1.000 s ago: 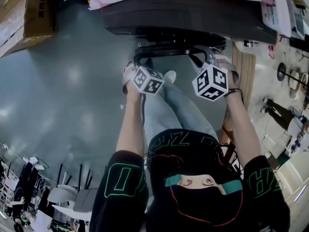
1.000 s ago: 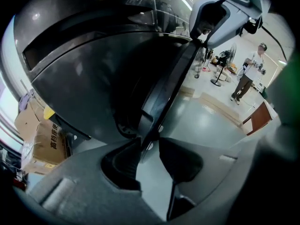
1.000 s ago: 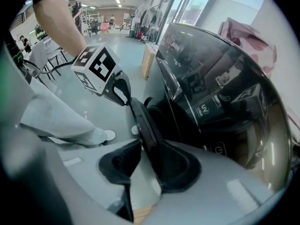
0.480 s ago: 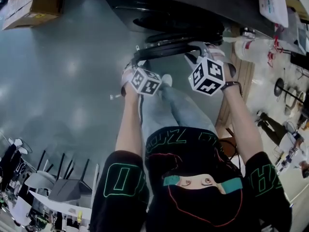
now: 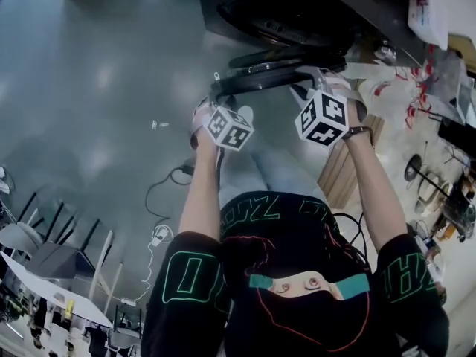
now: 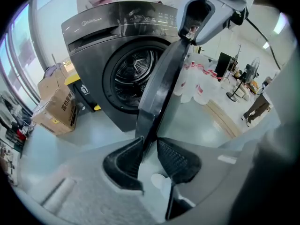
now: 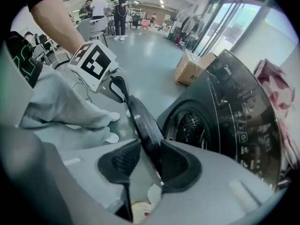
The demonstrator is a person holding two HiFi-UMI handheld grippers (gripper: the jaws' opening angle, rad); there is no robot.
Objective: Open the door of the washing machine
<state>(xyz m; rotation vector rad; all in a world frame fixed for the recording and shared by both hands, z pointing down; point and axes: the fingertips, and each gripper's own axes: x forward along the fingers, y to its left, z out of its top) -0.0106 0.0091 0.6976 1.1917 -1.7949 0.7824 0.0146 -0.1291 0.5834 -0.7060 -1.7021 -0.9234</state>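
Note:
A dark grey front-loading washing machine stands ahead with its drum showing. Its round door is swung out, edge-on to both gripper views. My left gripper has the door's rim between its pads, and its jaws are closing on it. On the same rim, further along, my right gripper holds the door between its pads as its jaws open wider. Each gripper shows in the other's view, the right gripper and the left gripper.
Cardboard boxes sit beside the machine. A cable lies on the grey floor at the left, with chairs beyond. A wooden board and white bottles are at the right. People stand far off.
The door has swung further out from the machine, and both grippers have moved across with it. The head view has turned, so the cardboard box has slid out at the top left.

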